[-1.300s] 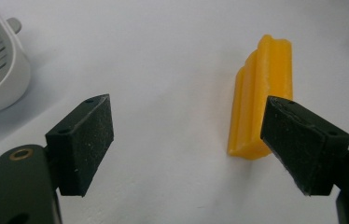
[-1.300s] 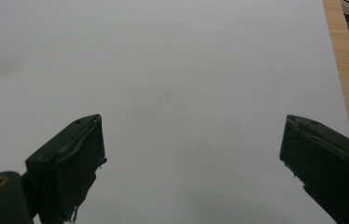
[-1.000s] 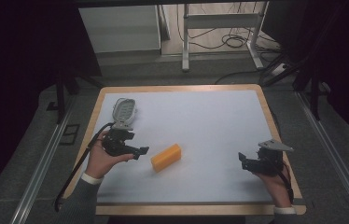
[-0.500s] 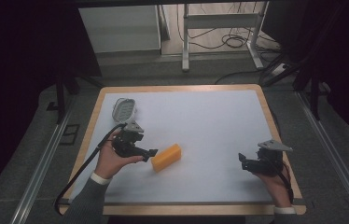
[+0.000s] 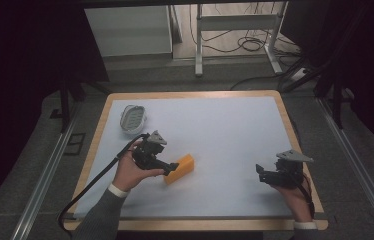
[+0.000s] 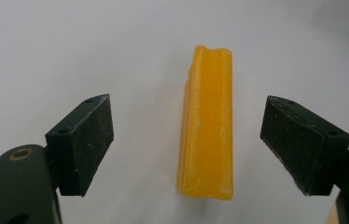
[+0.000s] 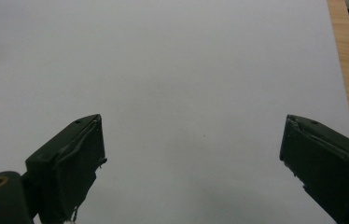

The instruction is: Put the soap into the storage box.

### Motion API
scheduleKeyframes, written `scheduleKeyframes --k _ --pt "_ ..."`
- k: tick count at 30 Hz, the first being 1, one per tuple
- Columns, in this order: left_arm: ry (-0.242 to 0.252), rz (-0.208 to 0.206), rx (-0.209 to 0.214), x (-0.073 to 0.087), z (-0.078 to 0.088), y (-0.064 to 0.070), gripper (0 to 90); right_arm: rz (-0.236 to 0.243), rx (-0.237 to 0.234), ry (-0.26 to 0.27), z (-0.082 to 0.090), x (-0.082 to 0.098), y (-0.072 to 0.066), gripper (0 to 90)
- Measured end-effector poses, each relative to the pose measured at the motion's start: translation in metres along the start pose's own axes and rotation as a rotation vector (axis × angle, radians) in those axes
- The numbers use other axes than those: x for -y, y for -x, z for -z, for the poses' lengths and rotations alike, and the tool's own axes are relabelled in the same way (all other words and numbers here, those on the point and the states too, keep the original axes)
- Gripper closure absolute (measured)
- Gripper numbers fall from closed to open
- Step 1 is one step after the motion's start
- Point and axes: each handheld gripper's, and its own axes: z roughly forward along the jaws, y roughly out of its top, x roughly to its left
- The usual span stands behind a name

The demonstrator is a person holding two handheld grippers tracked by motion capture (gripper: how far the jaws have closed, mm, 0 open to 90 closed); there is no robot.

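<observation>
An orange-yellow bar lies flat on the white table sheet, left of centre. My left gripper is open at its near end. In the left gripper view the bar runs lengthwise between the two black pads, with a clear gap on each side and no contact. My right gripper is held low near the table's right front, open, and the right gripper view has bare sheet between its pads.
A shallow oval dish with a pale ribbed inside sits at the back left of the sheet. The wooden table edge runs close to the right hand. A cable trails from the left gripper over the front left.
My left gripper has moved right and toward the bar, from beside the dish to the bar's near end. The right gripper has stayed put.
</observation>
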Motion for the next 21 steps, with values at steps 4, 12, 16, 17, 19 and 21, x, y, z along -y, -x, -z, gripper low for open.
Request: scheduleKeyframes --k 4,12,16,17,19,21 --pt "-0.025 -0.018 -0.017 -0.002 -0.007 0.006 17.9 0.000 0.001 -0.003 0.000 0.000 0.000 6.8" --pt "-0.061 -0.010 -0.007 -0.003 -0.024 0.010 18.8 -0.001 0.002 -0.006 -0.002 0.001 0.000 6.8" --pt "-0.088 -0.007 0.003 -0.003 -0.034 0.010 21.2 0.000 0.003 -0.012 -0.003 0.002 0.001 6.8" --pt "-0.097 -0.006 -0.001 -0.003 -0.037 0.010 21.7 -0.001 0.002 -0.013 -0.003 0.002 0.001 6.8" --pt "-0.110 -0.005 -0.004 -0.004 -0.041 0.011 22.7 -0.002 0.002 -0.013 -0.003 0.002 0.001 6.8" --pt "-0.115 -0.009 0.000 -0.005 -0.044 0.013 23.9 -0.002 0.004 -0.014 -0.003 0.002 0.001 6.8"
